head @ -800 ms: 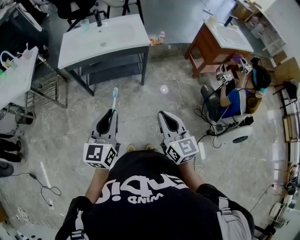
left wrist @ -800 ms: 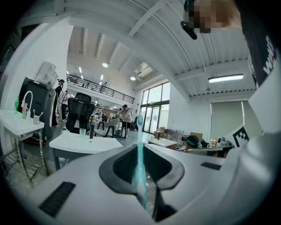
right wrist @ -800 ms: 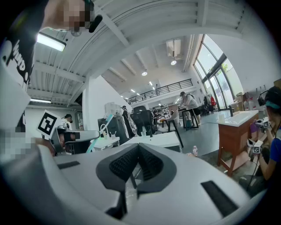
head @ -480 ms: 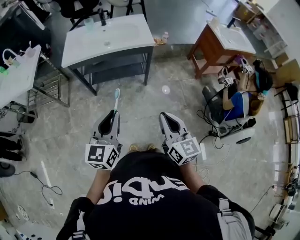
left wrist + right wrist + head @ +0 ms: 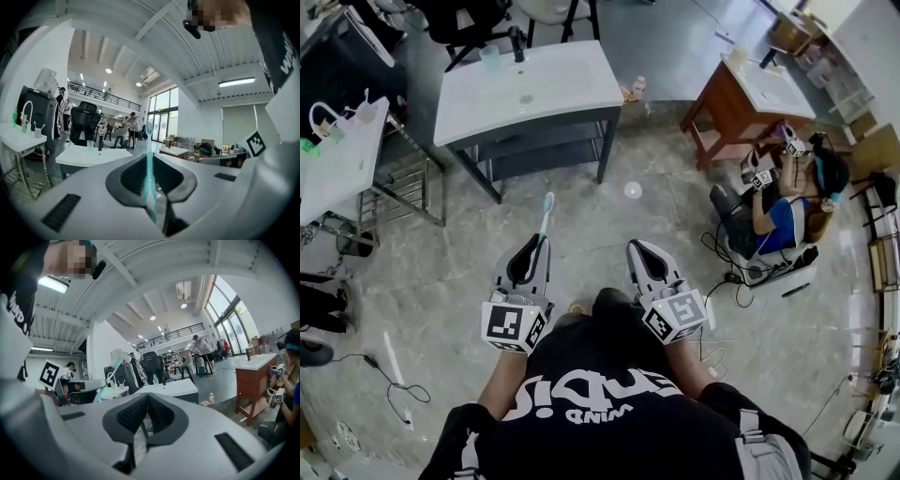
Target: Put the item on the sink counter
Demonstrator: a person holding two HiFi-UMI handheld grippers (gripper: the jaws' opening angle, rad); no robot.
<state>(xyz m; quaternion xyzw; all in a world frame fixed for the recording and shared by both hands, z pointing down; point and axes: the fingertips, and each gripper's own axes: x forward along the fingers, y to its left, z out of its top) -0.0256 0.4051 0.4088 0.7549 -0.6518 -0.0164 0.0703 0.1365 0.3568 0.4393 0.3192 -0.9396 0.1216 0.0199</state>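
Note:
A teal and white toothbrush (image 5: 545, 217) sticks forward out of my left gripper (image 5: 535, 246), which is shut on its handle. In the left gripper view the toothbrush (image 5: 149, 159) runs straight up between the dark pads, with its head level with the far windows. My right gripper (image 5: 640, 249) is held beside it, shut with nothing in it. In the right gripper view the pads (image 5: 136, 414) meet, and the toothbrush (image 5: 108, 380) shows off to the left. The white sink counter (image 5: 567, 89) on a dark frame stands ahead, with a cup (image 5: 491, 56) and a black faucet (image 5: 517, 42) at its back edge.
A wooden vanity with a white basin (image 5: 750, 89) stands at the right, and a seated person in blue (image 5: 780, 214) is beside it. A white table (image 5: 337, 155) stands at the left. Cables (image 5: 394, 375) lie on the stone floor, and a small bottle (image 5: 639, 87) stands near the sink frame.
The sink counter has come nearer in the head view as the person steps toward it. Both grippers keep their pose, and the left still holds the toothbrush.

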